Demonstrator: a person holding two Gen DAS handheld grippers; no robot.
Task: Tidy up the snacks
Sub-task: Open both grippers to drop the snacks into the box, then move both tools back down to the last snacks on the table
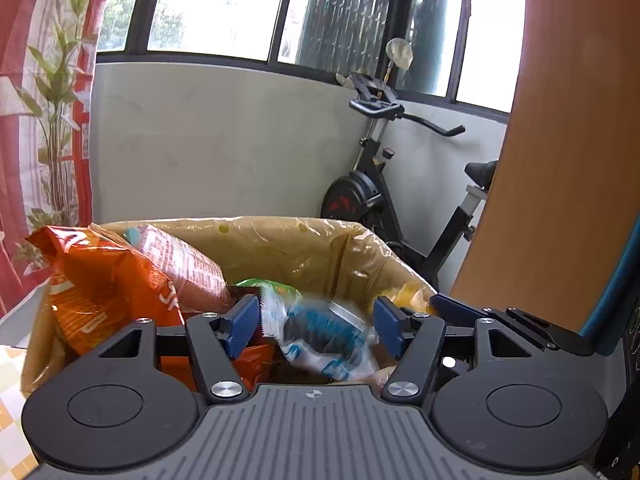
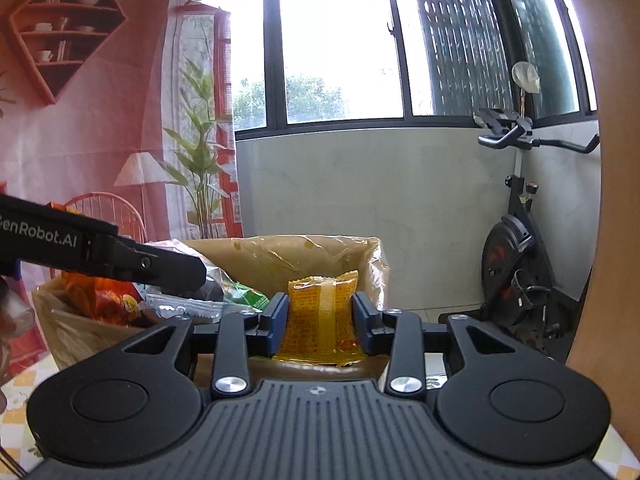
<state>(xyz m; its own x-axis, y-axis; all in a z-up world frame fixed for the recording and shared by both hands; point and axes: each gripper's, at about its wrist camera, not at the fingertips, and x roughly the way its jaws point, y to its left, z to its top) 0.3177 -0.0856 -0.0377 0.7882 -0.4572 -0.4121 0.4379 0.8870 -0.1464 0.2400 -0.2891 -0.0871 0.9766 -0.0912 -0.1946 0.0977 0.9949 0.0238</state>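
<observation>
Left hand-held gripper (image 1: 316,322) hangs over the plastic-lined brown cardboard box (image 1: 280,240), its blue pads set well apart, and a blurred clear-and-blue plastic snack packet (image 1: 326,334) sits between them with daylight on both sides — nothing gripped, by the look of it. That packet lies on the heap inside the box, beside a big crinkled orange snack bag (image 1: 108,288) leaning at the box's left wall.

Over to the right hand-held gripper (image 2: 320,318): its pads are pressed on either side of a small yellow sealed snack packet (image 2: 322,320), held upright by the box's right-hand end.

So the step in hand looks like dropping snacks into the box. Left seems to be done with its packet; right has yet to deliver. The next move calls for carrying the yellow packet over the rim, into the free space at the right end, then parting the pads.

Hard to read: the blue packet's print is smeared, the bottom of the box is buried, and both gripper bodies block the near rim. Whether the yellow packet is already over the box or just short of it, I cannot tell.
</observation>
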